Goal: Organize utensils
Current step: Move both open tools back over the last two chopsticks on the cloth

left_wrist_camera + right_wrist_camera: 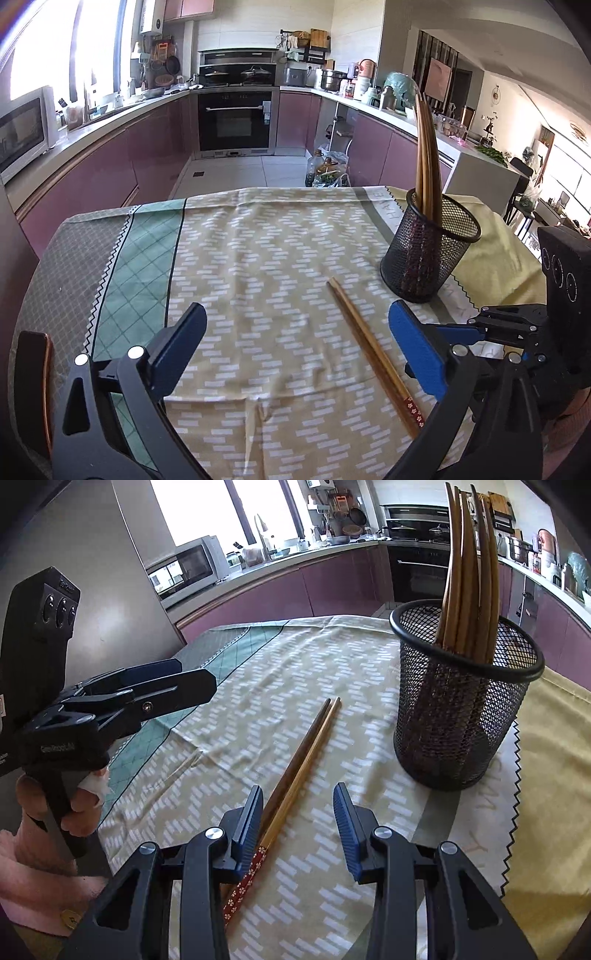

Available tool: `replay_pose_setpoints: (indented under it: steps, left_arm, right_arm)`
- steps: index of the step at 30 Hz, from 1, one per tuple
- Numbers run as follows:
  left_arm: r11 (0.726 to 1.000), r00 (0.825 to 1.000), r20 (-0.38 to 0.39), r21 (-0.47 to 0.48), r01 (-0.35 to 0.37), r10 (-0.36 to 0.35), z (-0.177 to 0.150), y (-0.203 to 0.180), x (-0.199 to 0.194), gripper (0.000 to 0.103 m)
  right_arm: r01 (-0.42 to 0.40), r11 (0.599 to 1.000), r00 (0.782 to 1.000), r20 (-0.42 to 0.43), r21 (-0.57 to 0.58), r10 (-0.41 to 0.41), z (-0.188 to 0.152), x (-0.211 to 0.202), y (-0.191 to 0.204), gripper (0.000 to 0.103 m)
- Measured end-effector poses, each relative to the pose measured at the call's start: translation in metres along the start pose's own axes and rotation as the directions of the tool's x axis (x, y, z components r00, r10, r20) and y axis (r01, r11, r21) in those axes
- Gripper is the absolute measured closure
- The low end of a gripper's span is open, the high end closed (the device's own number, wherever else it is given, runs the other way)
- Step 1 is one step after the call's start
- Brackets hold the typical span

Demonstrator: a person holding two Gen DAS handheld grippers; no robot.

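A pair of wooden chopsticks [369,345] with red flowered ends lies on the patterned cloth [258,258], also in the right wrist view [295,771]. A black mesh holder [428,247] stands at the right with several chopsticks upright in it, also in the right wrist view [461,701]. My left gripper [295,325] is open and empty, the loose pair lying between its fingers toward the right one. My right gripper [297,812] is open just above the pair's decorated end, its left finger [251,823] next to the sticks.
The table's far edge drops to a tiled kitchen floor [236,173]. Purple cabinets and an oven [236,118] stand beyond. A chair back [33,387] shows at the table's left edge. A yellow cloth [546,775] lies right of the holder.
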State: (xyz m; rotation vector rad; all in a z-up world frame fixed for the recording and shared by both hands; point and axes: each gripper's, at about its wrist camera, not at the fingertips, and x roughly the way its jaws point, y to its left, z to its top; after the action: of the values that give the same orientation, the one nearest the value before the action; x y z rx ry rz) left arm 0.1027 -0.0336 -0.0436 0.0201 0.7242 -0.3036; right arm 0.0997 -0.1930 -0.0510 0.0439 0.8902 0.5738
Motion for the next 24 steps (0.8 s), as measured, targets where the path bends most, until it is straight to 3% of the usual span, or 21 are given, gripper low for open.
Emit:
replay_pose_setpoints:
  steps: [10,24]
  left_arm:
    - [1.000,1.000,-0.026,0.011,-0.016,0.016,-0.014,-0.002,0.001,0.006]
    - [1.000,0.998,-0.067,0.027,-0.003,0.004,-0.023,-0.008,0.009,0.013]
  right_arm:
    - [0.070,0.997,0.996,-0.046,-0.029,-0.071,-0.011,0.013,0.010,0.066]
    - [0.089,0.996,0.995,-0.053,-0.005,-0.090,-0.013,0.007,0.004,0.069]
